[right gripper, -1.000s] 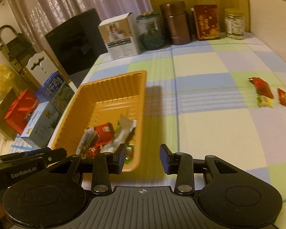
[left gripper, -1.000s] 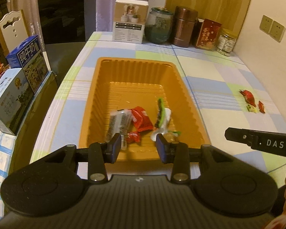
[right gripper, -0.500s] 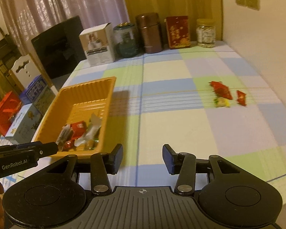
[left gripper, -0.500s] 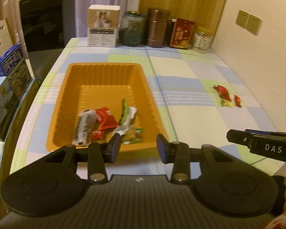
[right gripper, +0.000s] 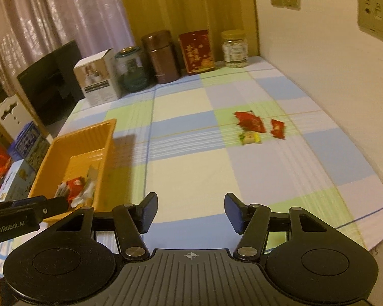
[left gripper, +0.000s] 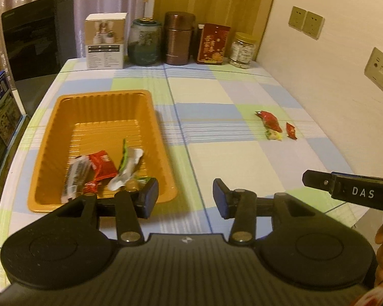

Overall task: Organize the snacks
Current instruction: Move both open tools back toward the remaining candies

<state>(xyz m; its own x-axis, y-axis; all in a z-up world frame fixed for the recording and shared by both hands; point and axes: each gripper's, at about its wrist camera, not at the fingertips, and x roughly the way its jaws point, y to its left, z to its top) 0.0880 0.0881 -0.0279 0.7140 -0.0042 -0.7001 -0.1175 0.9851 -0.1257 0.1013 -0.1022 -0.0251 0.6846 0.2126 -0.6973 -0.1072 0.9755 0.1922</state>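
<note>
**Snacks split between tray and tablecloth**

Crinkled foil wrappers [left gripper: 99, 170], red, silver and green, are lying in a ribbed orange plastic tray [left gripper: 163, 137]. Three small packets [right gripper: 252, 125] are sitting well apart on the checked cloth [right gripper: 191, 173]. The left gripper [left gripper: 185, 199] and right gripper [right gripper: 190, 214] are both hanging empty, jaws just widening.

Open checked tablecloth [right gripper: 191, 173] between orange tray [left gripper: 163, 137] on the left and three loose snacks [right gripper: 258, 127] near the wall; nothing in the way there. Row of jars and boxes [left gripper: 176, 42] blocks the far edge, wall [right gripper: 332, 76] close on the right.
</note>
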